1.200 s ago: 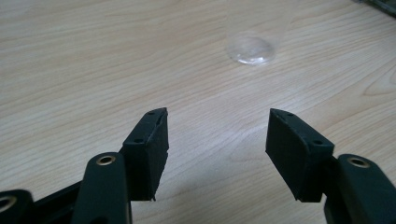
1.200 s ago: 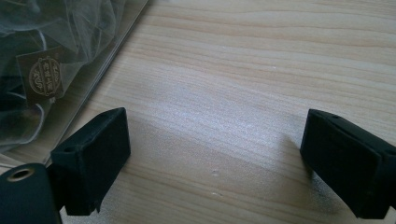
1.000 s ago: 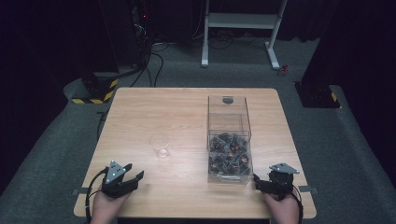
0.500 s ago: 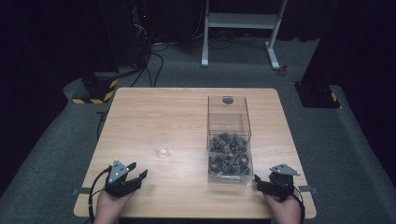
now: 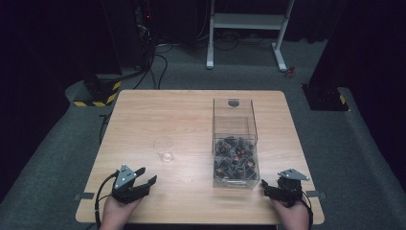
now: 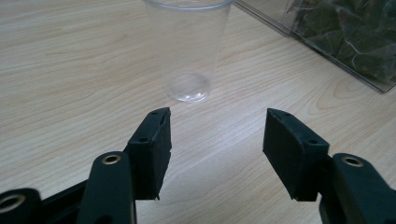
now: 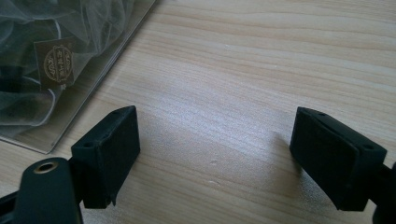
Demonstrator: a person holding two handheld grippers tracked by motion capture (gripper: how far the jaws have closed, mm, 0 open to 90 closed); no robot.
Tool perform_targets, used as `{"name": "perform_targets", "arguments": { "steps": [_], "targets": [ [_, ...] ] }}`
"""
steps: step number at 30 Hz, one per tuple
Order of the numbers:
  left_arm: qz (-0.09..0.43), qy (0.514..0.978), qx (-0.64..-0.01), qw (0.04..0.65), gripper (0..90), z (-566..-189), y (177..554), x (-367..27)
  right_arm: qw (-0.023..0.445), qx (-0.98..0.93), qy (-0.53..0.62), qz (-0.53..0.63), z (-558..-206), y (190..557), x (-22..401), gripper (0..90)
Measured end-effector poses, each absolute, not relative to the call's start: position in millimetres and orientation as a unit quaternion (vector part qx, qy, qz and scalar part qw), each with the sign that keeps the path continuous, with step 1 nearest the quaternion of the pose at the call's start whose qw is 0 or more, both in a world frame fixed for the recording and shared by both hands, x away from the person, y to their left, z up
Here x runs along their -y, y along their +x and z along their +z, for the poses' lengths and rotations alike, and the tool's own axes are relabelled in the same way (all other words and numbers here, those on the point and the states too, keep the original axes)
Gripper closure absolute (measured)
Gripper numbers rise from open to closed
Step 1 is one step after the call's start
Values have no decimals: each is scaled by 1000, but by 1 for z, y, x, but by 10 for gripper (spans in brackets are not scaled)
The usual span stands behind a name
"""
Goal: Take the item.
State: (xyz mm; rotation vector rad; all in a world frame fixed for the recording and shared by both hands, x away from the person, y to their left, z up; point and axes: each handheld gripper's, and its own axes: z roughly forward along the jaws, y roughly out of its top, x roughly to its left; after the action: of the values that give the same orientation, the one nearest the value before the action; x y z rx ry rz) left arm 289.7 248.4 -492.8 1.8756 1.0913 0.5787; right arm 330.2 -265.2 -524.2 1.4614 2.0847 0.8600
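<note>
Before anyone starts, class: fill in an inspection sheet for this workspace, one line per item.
Surface: wooden table, bare between the things.
Job's things: clear plastic cup, upright and empty; clear box holding mesh sachets.
Clutter: nothing seen.
Grippers: left claw open, aimed at the cup, apart from it; right claw open beside the box, holding nothing.
Cables: one trails from the left claw; others lie on the floor beyond the table.
Surroundings: dark room, grey carpet, white stand, yellow-black striped base.

Overhead view; two close table-level views
</note>
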Motion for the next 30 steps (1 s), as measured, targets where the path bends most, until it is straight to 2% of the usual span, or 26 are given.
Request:
{"name": "perform_targets", "arguments": {
  "steps": [17, 30],
  "targets": [
    [222, 754, -422, 452, 425, -491, 292, -239, 228, -751, 535, 311, -525, 331, 263, 158],
    [227, 756, -401, 465, 425, -473, 301, -228, 227, -754, 533, 310, -524, 330, 263, 149]
  ]
}}
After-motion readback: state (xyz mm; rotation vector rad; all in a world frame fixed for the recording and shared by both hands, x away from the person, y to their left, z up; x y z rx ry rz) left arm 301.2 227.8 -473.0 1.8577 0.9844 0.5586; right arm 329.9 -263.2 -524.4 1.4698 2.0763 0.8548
